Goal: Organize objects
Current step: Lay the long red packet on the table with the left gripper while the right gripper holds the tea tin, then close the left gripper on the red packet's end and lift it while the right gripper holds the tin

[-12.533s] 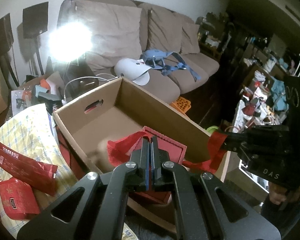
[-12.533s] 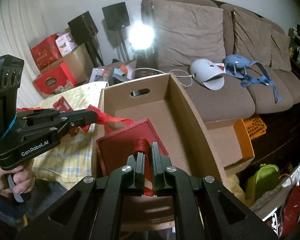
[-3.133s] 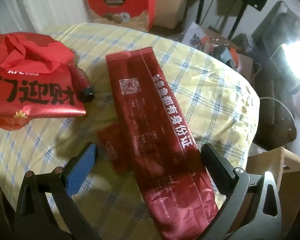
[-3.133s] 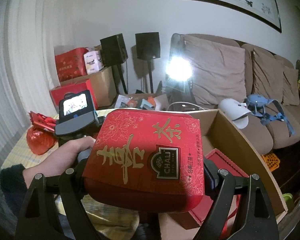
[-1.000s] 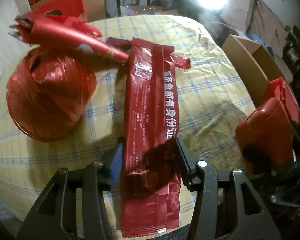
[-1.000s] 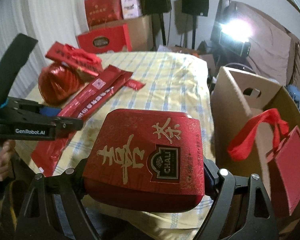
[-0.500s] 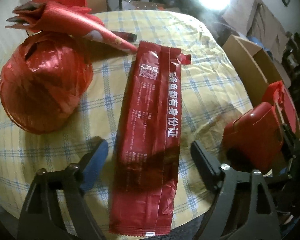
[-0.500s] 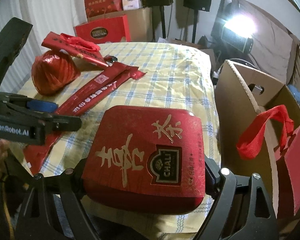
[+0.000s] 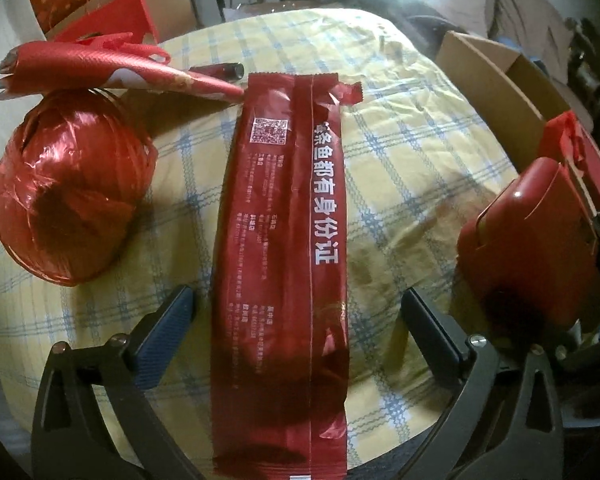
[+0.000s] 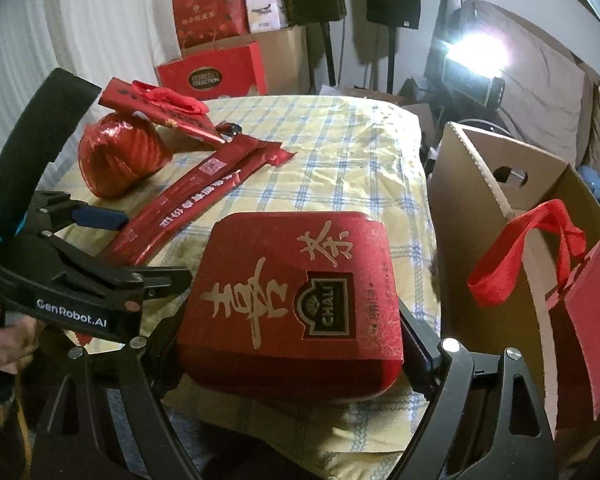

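Left gripper [image 9: 296, 312] jaws opening, spread wide, pads clear of the long red foil packet [image 9: 288, 240] that lies flat between them on the yellow checked tablecloth [image 9: 400, 152]. Packet runs 12-to-6 in the left wrist view, torn end at 12, white lettering down its right side, QR patch near the top. Left blue pad [image 9: 164, 332] sits just beside the packet's edge, not touching; right finger farther off.

Outward from the left gripper: red ribbon ball [image 9: 68, 196] at 10 o'clock, near the packet but apart. Folded red bag [image 9: 100, 68] rests on top of the ball, its corner reaching the packet's top at 11. Small dark tube [image 9: 220, 70] just behind that corner.

Right gripper [image 10: 288, 344] clamped on the red tea box [image 10: 296, 292], pads pressed on both sides, gold characters and CHALI badge facing up. Cannot tell if the box touches the cloth. In the left view the box shows at 3 o'clock.

Cardboard box [image 10: 480, 208] at 3 o'clock of the right gripper, just beside the table edge, open top, handle cutout visible. Red gift bag [image 10: 588, 320] with ribbon handle stands inside it.

A hand [image 10: 0, 332] grips the left gripper's handle at 9 o'clock.
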The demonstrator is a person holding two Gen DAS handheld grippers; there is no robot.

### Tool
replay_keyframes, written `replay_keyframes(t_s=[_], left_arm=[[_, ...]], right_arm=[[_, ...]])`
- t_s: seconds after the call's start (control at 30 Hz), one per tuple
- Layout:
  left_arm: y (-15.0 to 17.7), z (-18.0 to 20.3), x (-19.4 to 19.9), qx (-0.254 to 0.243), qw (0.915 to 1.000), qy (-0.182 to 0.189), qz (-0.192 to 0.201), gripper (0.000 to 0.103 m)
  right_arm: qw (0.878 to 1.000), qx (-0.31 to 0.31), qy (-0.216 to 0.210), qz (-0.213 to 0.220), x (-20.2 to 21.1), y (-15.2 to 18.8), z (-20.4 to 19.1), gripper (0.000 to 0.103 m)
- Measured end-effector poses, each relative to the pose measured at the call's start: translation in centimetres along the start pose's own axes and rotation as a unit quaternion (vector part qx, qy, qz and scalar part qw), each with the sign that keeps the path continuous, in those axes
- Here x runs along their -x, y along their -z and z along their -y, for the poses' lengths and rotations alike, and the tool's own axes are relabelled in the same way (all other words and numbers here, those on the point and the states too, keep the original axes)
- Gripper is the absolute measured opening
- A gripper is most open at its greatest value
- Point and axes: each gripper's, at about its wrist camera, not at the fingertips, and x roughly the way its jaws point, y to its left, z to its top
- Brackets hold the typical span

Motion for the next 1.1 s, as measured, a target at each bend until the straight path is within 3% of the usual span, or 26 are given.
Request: replay_keyframes(t_s=[0.17,0.33,0.63,0.9,0.97,1.07,1.1], left_arm=[[-1.3,-0.3,-0.4,0.001,0.9998,-0.001,-0.018,0.103],[-2.3,-0.9,-0.9,0.024,0.9997,-0.008,-0.002,0.103],[-1.8,-0.7,-1.0,0.022,0.9994,-0.01,0.027,0.103],[-1.2,-0.9,-0.7,0.022,0.9988,-0.009,0.042,0.103],[-0.9,-0.8,-0.5,0.02,0.9986,-0.01,0.047,0.1],[-0.4,-0.9,0.3,0.017,0.9979,-0.008,0.062,0.076],[-0.2,-1.0,0.5,0.018,0.9977,-0.008,0.065,0.062]], right_arm=[[1.0,0.013,0.01,0.003,0.2,-0.5,-0.1,0.091],[1.0,0.019,0.016,0.008,-0.4,-1.3,-0.3,0.092],[1.0,-0.009,-0.003,-0.014,-1.9,-1.6,0.1,0.09],[1.0,-0.018,0.016,-0.015,-2.2,-1.2,-0.2,0.085],[0.999,-0.015,0.024,-0.015,-2.3,-1.1,-0.4,0.085],[0.999,-0.015,0.027,-0.015,-2.2,-1.1,-0.4,0.084],[0.999,-0.015,0.028,-0.015,-2.2,-1.1,-0.4,0.084]])
